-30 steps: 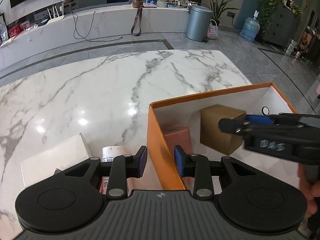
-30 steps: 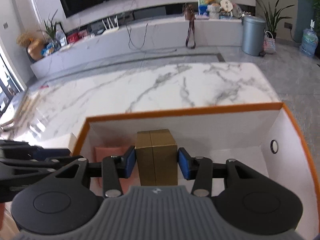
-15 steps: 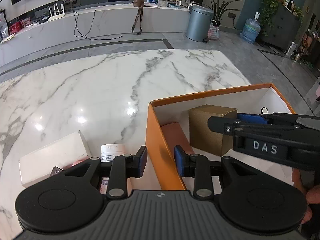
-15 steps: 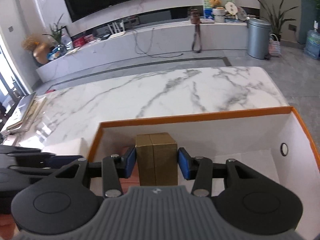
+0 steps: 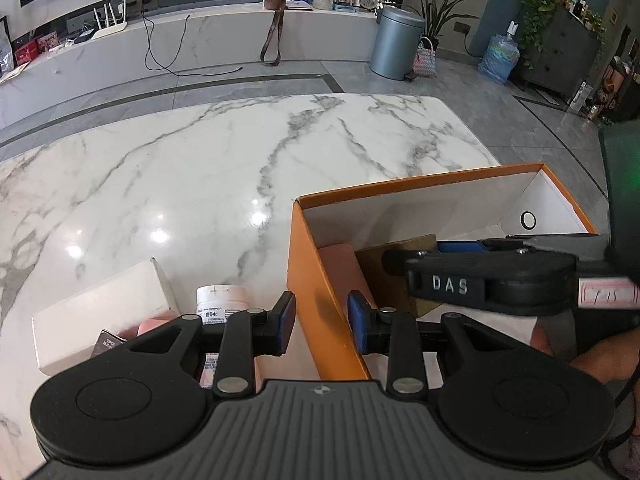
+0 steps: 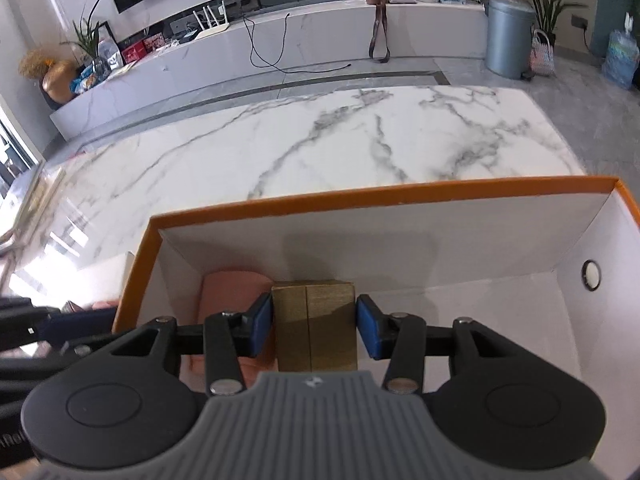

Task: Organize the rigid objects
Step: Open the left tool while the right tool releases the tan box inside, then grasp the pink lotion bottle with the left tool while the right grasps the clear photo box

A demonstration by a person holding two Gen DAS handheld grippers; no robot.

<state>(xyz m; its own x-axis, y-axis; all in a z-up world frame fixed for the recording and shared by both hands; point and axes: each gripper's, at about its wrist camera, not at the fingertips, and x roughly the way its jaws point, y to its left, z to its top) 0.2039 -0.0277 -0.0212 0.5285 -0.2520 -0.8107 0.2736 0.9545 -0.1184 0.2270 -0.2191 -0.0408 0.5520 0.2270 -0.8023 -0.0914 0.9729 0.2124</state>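
A white marble surface point(image 5: 192, 184) with grey veins filled most of both views, and on its near right part stood an open orange box point(image 6: 360, 198) with white inner walls, one of them pierced by a small round hole point(image 6: 591, 275). Just outside the box's left wall lay a flat white box point(image 5: 100, 312), and beside it, partly hidden behind the left tool, a white jar with a printed label point(image 5: 220, 300) and some pink and dark packaging too covered to make out. Inside the orange box, a pink box point(image 6: 232, 284) lay in the near left corner against the wall, and a gold box point(image 6: 314, 328) stood upright immediately to its right, low in the orange box; whether its base met the floor could not be seen. The right tool point(image 6: 314, 330) reached down into the orange box with its blue pads point(image 6: 262, 326) pressed on the two opposite sides of the gold box, holding it at a moderate spread. The left tool point(image 5: 318, 326) straddled the orange box's left wall near its close corner, one pad outside and one inside, the jaws only narrowly apart; whether the pads actually squeezed the wall could not be told. A bare hand point(image 5: 600, 360) showed at the right edge, behind the right tool's body.
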